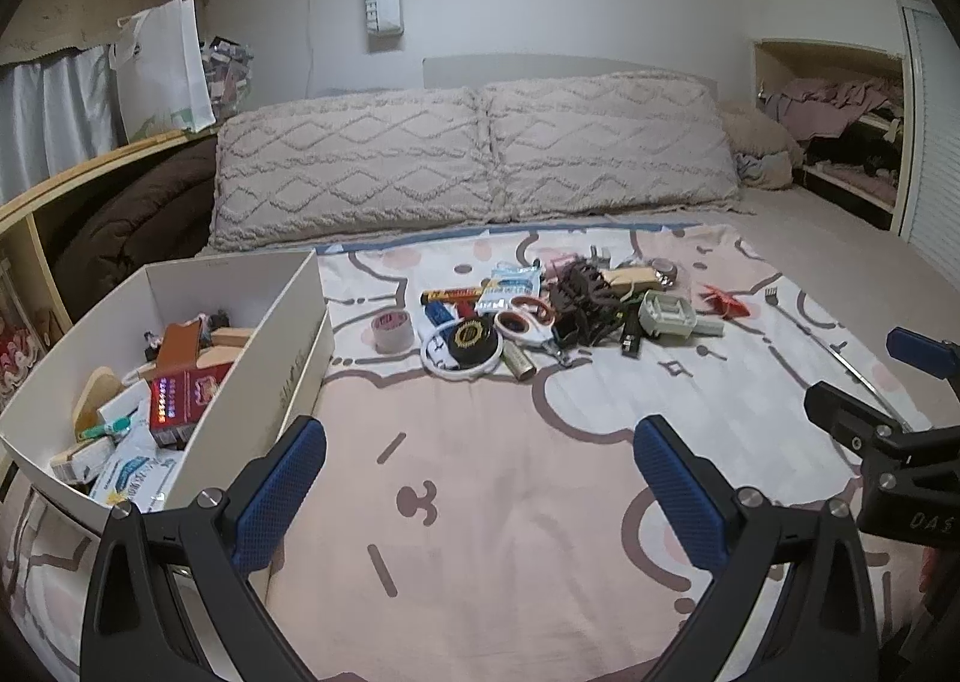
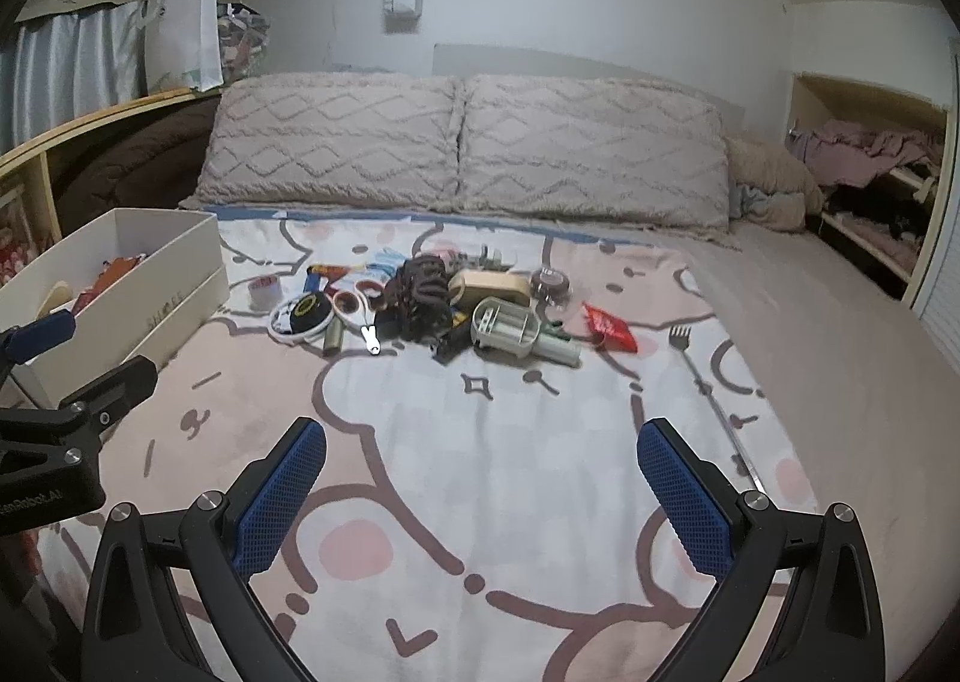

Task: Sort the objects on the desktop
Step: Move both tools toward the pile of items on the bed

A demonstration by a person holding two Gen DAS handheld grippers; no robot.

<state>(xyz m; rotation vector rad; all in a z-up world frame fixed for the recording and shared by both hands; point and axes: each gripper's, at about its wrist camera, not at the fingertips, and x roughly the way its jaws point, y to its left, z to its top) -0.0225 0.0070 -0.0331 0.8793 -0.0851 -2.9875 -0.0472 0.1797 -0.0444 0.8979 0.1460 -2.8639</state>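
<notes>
A heap of small objects (image 1: pixel 564 310) (image 2: pixel 432 304) lies mid-bed on a pink cartoon blanket: a tape roll (image 1: pixel 393 331), a black round tin (image 1: pixel 476 338), scissors (image 1: pixel 528 322), a dark hair claw (image 2: pixel 420 292), a pale green tray (image 2: pixel 504 328), a red packet (image 2: pixel 609 326) and a fork (image 2: pixel 681 337). A white box (image 1: pixel 282 358) (image 2: pixel 180 286) at the left holds several sorted items. My left gripper (image 1: pixel 480 460) is open and empty beside the box. My right gripper (image 2: pixel 480 460) is open and empty, short of the heap.
Two large knitted pillows (image 1: pixel 474 153) line the headboard behind the heap. A wooden shelf (image 1: pixel 102 165) with a brown blanket runs along the left. An open cupboard (image 1: pixel 840 129) with clothes sits at the right. Bare blanket (image 2: pixel 480 424) lies between the grippers and the heap.
</notes>
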